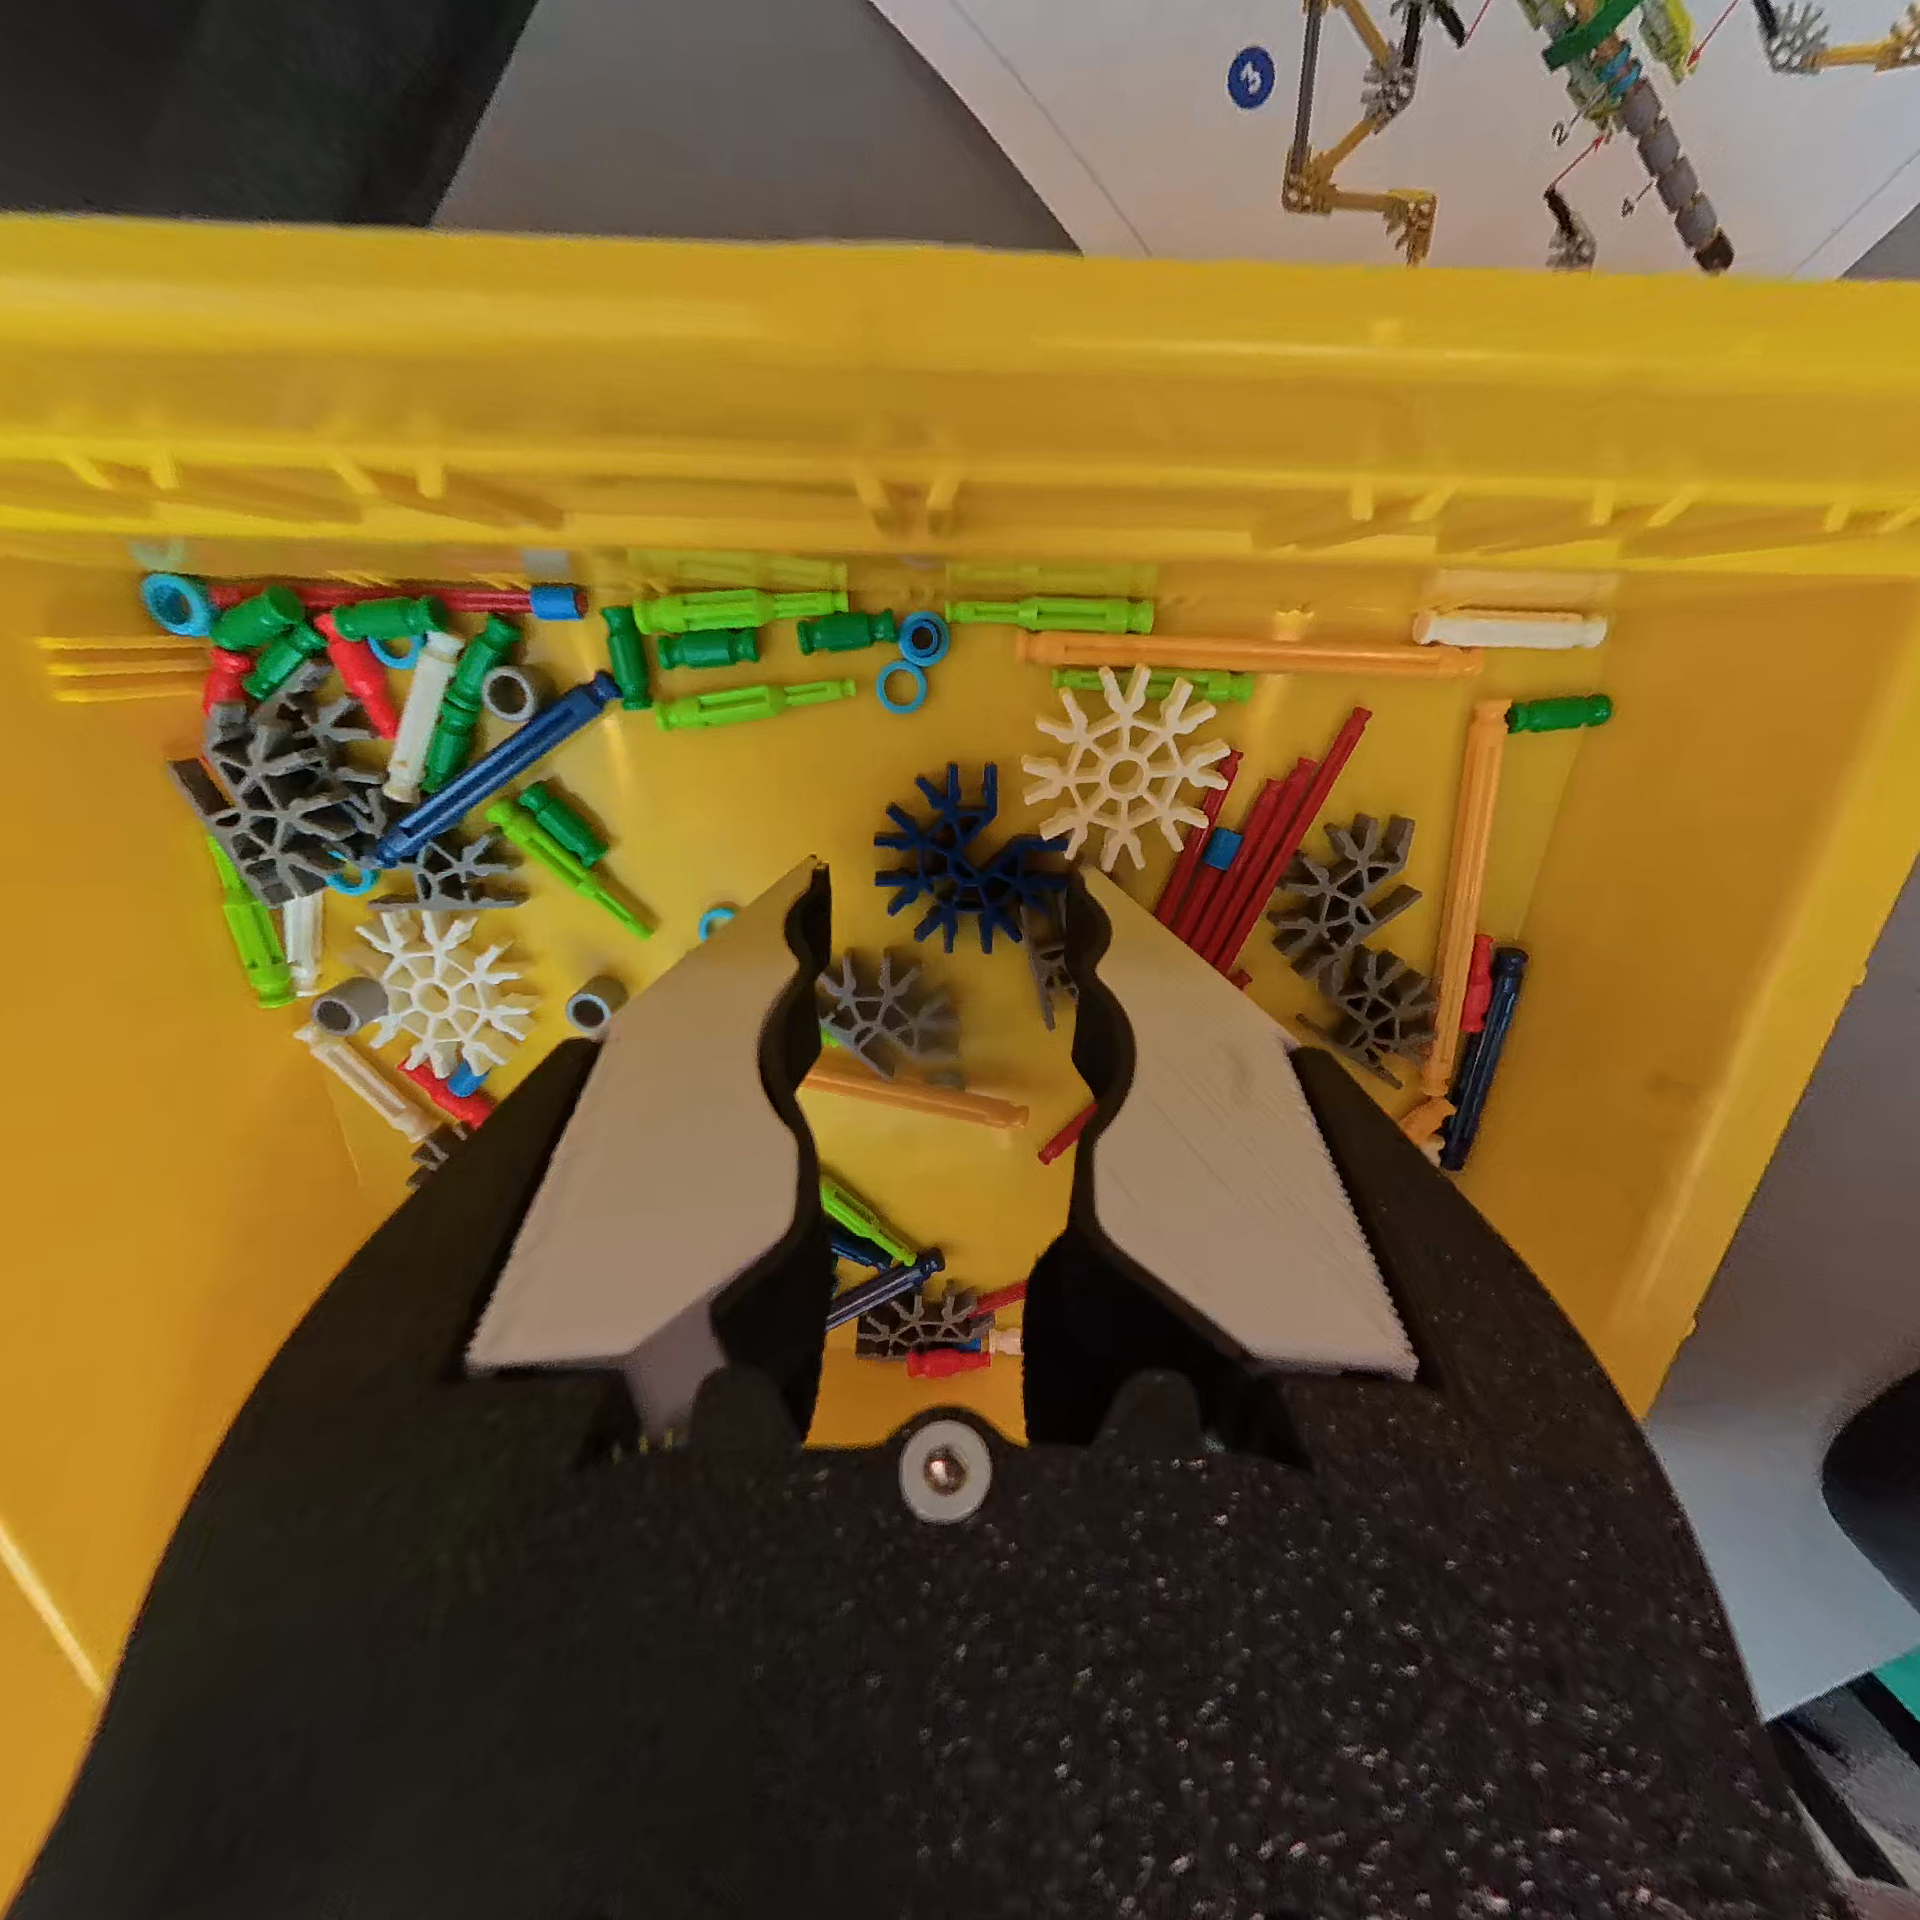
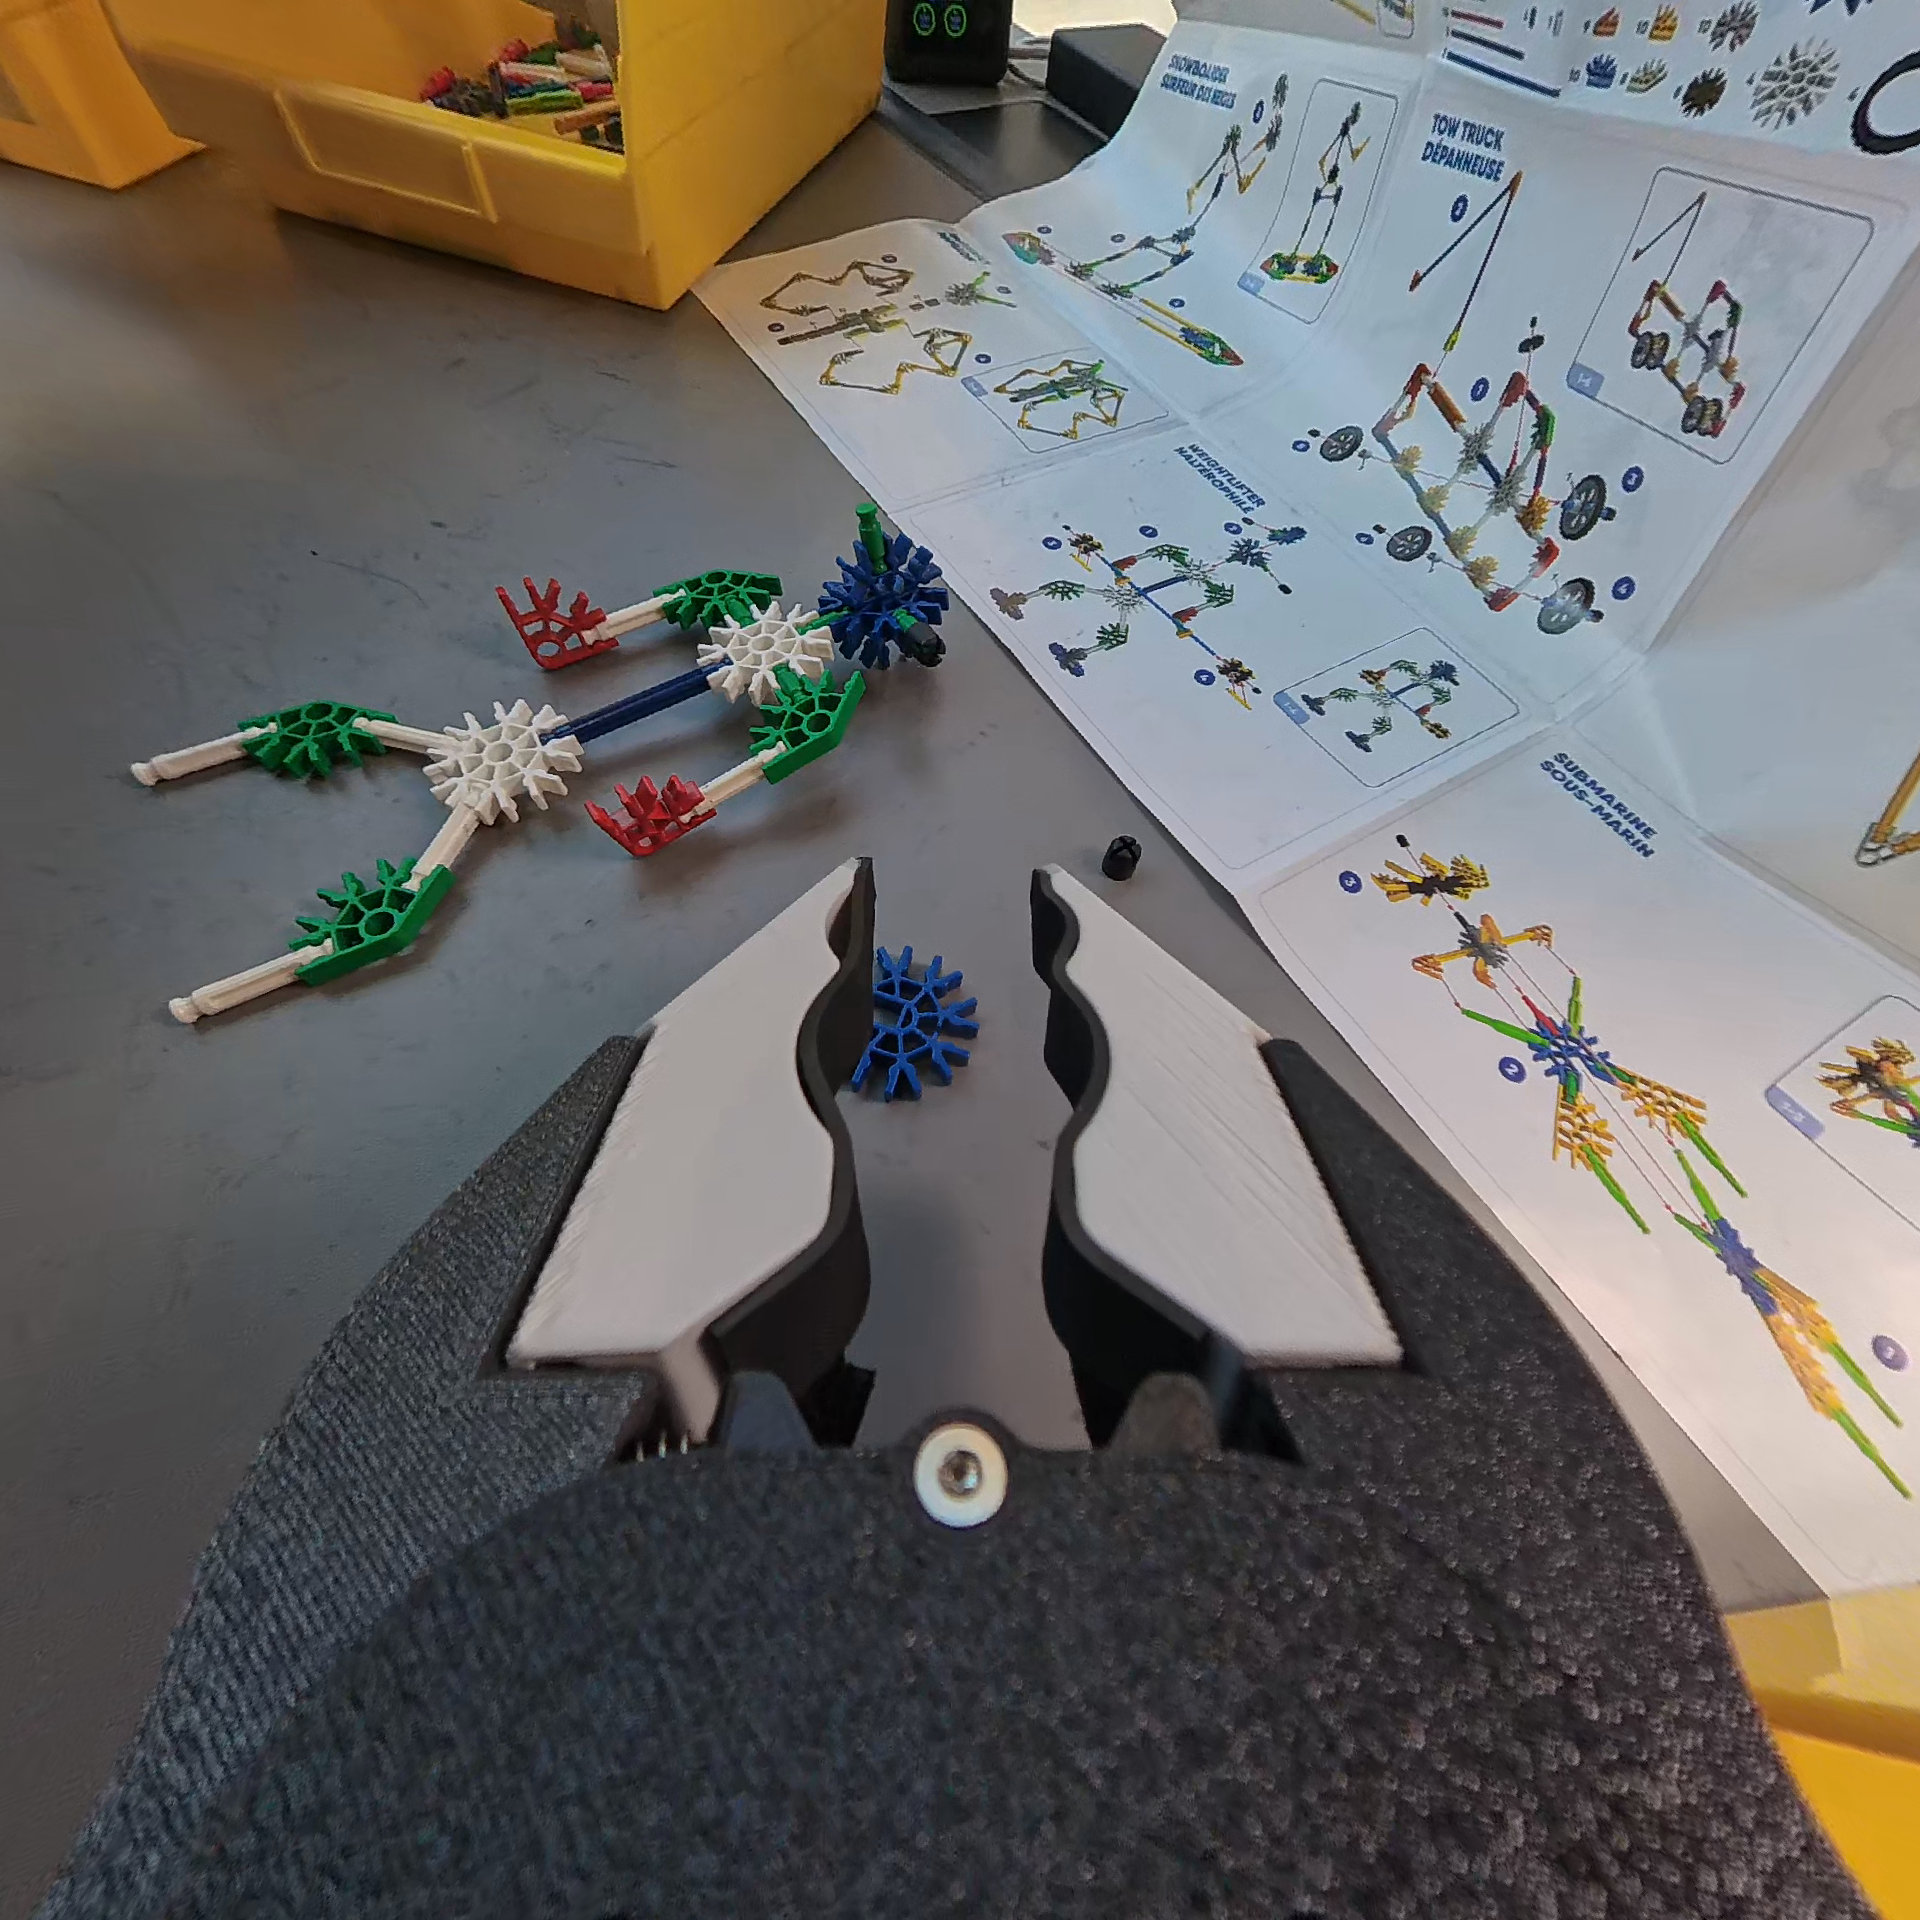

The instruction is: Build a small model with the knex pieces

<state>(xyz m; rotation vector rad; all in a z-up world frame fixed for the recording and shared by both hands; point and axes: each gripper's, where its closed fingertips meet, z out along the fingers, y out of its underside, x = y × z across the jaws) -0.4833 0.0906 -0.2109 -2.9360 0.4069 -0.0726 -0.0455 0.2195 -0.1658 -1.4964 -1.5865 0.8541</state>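
My left gripper (image 1: pixel 951 883) is open and empty, pointing down into a yellow bin (image 1: pixel 935 416) of loose construction-toy rods and connectors. Just beyond its tips lies a dark blue snowflake connector (image 1: pixel 951 857), with a white one (image 1: pixel 1122 774) to its right and a grey one (image 1: pixel 888 1013) between the fingers. My right gripper (image 2: pixel 951 873) is open and empty above a grey table. A blue connector (image 2: pixel 914 1023) lies on the table between its fingers, close to the left one. Ahead to the left lies a partly built figure (image 2: pixel 520 748) of white, green, red and blue pieces.
A folded white instruction sheet (image 2: pixel 1455 623) covers the table on the right; it also shows beyond the bin in the left wrist view (image 1: pixel 1455 125). A small black piece (image 2: pixel 1120 857) lies by its edge. Yellow bins (image 2: pixel 499 135) stand at the back left. The left gripper's tips are roughly 45 cm from the right gripper's.
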